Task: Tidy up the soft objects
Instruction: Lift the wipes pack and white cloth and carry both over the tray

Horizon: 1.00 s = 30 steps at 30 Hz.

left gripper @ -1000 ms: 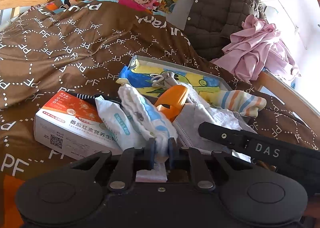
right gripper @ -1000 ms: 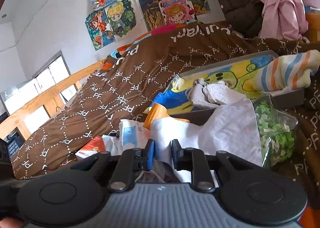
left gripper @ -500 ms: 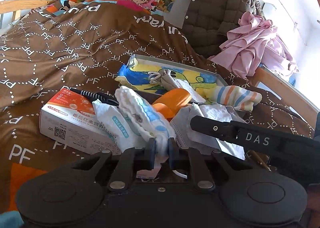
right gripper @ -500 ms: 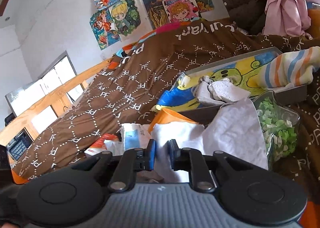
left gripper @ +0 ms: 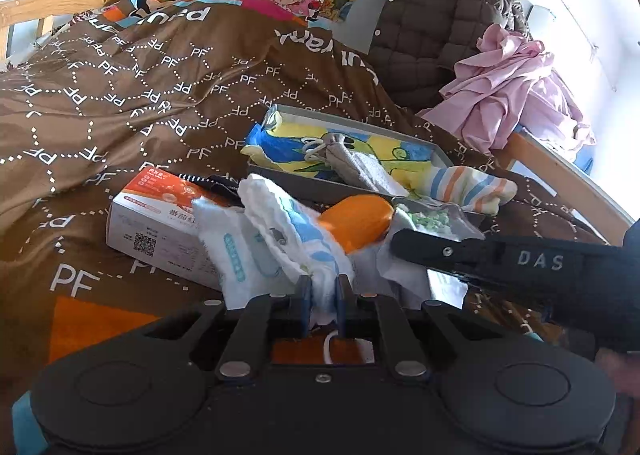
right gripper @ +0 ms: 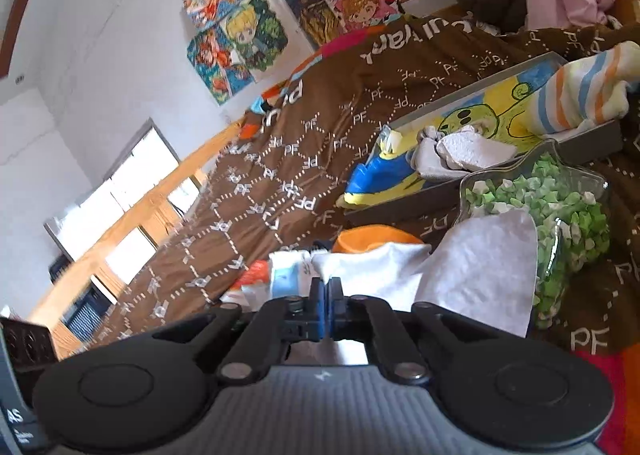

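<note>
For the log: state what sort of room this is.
Most likely a bedroom, perhaps a child's: a brown quilt spread over a wooden-railed bed, cartoon posters on the wall, and clothes heaped nearby.

A home bedroom: a bed with a wooden frame is covered by a brown duvet printed with white letters, cartoon posters are taped to the white wall above it, a quilted brown jacket and a crumpled pink garment are heaped at the bed's edge, and daylight comes through a window
</note>
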Available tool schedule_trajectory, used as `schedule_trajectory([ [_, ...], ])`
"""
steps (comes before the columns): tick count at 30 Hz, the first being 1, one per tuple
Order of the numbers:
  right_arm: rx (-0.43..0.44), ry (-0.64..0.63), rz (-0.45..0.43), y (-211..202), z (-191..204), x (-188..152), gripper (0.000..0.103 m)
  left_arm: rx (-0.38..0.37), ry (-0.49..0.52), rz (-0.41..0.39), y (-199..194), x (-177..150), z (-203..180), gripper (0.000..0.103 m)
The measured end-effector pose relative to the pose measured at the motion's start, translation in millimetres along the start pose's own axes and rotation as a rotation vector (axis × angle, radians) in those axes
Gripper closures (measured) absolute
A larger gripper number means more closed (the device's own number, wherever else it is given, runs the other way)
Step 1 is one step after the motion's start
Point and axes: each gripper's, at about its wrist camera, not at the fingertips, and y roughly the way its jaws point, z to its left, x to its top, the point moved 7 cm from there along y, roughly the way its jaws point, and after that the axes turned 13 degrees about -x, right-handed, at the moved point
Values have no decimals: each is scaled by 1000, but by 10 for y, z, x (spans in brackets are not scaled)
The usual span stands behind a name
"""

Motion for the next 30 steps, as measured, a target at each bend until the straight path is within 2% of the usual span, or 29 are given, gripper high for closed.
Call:
schedule_trajectory([
  [8,0,52,-74,-279,-69,140,102,-24,21,-30,-204,121,-144,91],
  [12,15,73,-128,-426,-91,276,102,-68,-61,-36,-308,239,-179,92],
  [17,27,88,-194,-598,-109,435,102,-89,-92,-60,-401,429,-244,92],
  [24,24,110,-276,-775,-174,619,102,-110,-11,-96,-437,795,-416,92],
  [30,-22,81,-336,-808,-237,821,102,-149,38,-107,-326,1076,-551,92],
])
